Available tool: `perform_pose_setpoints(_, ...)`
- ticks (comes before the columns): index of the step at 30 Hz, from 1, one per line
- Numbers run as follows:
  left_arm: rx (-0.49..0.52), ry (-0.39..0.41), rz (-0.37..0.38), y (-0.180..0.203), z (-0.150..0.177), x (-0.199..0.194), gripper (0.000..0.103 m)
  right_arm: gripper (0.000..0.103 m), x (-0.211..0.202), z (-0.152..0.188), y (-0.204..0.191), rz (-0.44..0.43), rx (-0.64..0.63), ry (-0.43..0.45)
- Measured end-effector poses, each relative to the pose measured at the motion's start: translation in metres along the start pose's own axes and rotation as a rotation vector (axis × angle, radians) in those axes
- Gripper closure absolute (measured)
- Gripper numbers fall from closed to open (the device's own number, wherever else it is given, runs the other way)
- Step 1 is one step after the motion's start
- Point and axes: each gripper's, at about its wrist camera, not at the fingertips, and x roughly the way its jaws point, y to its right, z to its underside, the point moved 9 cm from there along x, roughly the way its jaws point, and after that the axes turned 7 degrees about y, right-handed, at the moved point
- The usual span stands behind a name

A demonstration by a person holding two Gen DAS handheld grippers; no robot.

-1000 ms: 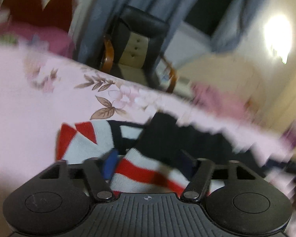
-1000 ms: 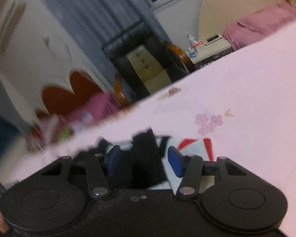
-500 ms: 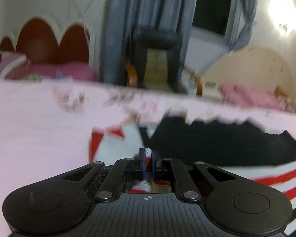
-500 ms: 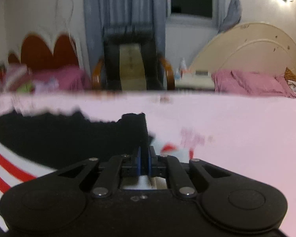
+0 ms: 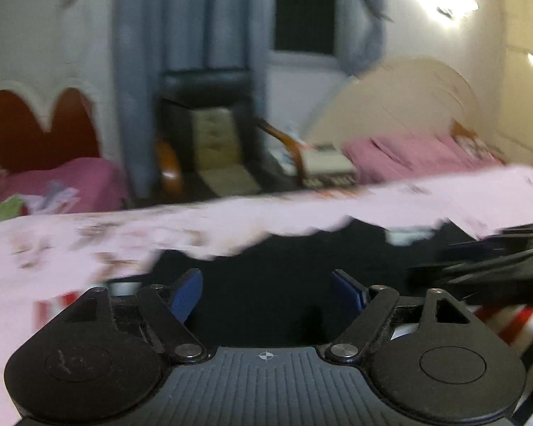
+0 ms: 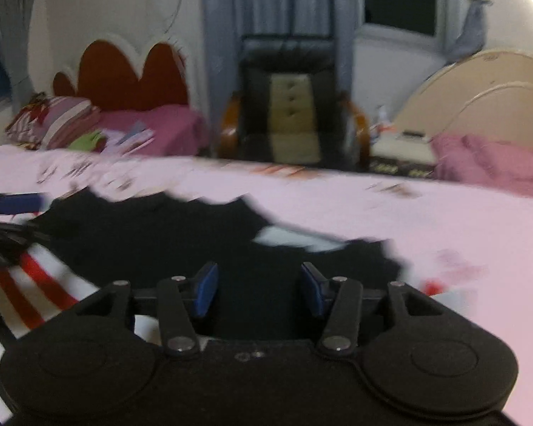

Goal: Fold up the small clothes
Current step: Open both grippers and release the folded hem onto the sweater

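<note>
**Both tongs opening over the dark garment on the pink bed**

The left tongs (image 5: 266, 293) stand wide, jaws opening, blue pads clear of the black, red-and-white striped small garment (image 5: 266, 284) lying beneath them on the pink floral bedsheet (image 5: 53, 248). Only the left view shows the right tongs' dark linkage at its right edge. The right tongs (image 6: 259, 289) are about half open and opening too, holding nothing; their view alone shows the garment's striped part at left (image 6: 35, 284) and the black armchair (image 6: 291, 106) head-on. Half a second ago both pairs were pinched shut on the fabric; they have since let go.
</note>
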Motion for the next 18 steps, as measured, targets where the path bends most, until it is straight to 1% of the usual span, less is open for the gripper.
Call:
perform_pose_setpoints(1,0.010,-0.037,0.012,0.006,0.006,0.008,0.024,0.052,0.007,0.006,-0.006,-0.002,-0.002,-0.018)
perform_pose_setpoints(2,0.010,-0.058,0.007,0.005,0.012,0.012,0.024,0.051,0.011,0.012,-0.005,0.012,-0.020,-0.036)
perform_pose_setpoints(4,0.001,-0.081,-0.014,-0.013,0.024,0.008,0.024,0.051,0.006,0.019,0.002,0.018,-0.061,-0.034)
perform_pose_setpoints(5,-0.007,-0.079,-0.036,-0.030,0.031,0.001,0.024,0.052,0.000,0.022,0.012,0.040,-0.078,-0.038)
perform_pose_setpoints(6,0.007,-0.088,-0.086,-0.048,0.038,-0.009,0.024,0.053,-0.006,0.026,0.029,0.066,-0.082,-0.045)
perform_pose_setpoints(7,0.029,-0.076,-0.118,-0.065,0.043,-0.022,0.024,0.054,-0.016,0.027,0.043,0.083,-0.076,-0.043)
perform_pose_setpoints(8,0.038,-0.071,-0.136,-0.075,0.047,-0.030,0.024,0.056,-0.024,0.031,0.059,0.119,-0.090,-0.035)
perform_pose_setpoints(9,0.031,-0.066,-0.132,-0.081,0.051,-0.036,0.024,0.056,-0.028,0.034,0.070,0.166,-0.118,-0.034)
perform_pose_setpoints(10,0.019,-0.060,-0.128,-0.085,0.053,-0.039,0.024,0.055,-0.032,0.039,0.076,0.165,-0.117,-0.028)
perform_pose_setpoints(12,0.008,-0.051,-0.141,-0.083,0.051,-0.043,0.024,0.053,-0.038,0.042,0.079,0.159,-0.079,-0.017)
perform_pose_setpoints(14,0.007,-0.036,-0.155,-0.071,0.045,-0.051,0.024,0.053,-0.046,0.036,0.075,0.190,-0.027,0.007)
perform_pose_setpoints(16,-0.004,0.008,-0.104,-0.048,0.039,-0.062,0.024,0.053,-0.064,0.024,0.062,0.153,0.044,0.079)
perform_pose_setpoints(17,0.007,0.024,-0.072,-0.031,0.039,-0.064,0.024,0.051,-0.069,0.024,0.051,0.124,0.065,0.094)
perform_pose_setpoints(18,0.032,0.036,-0.057,-0.016,0.039,-0.065,0.024,0.052,-0.068,0.027,0.035,0.083,0.073,0.083)
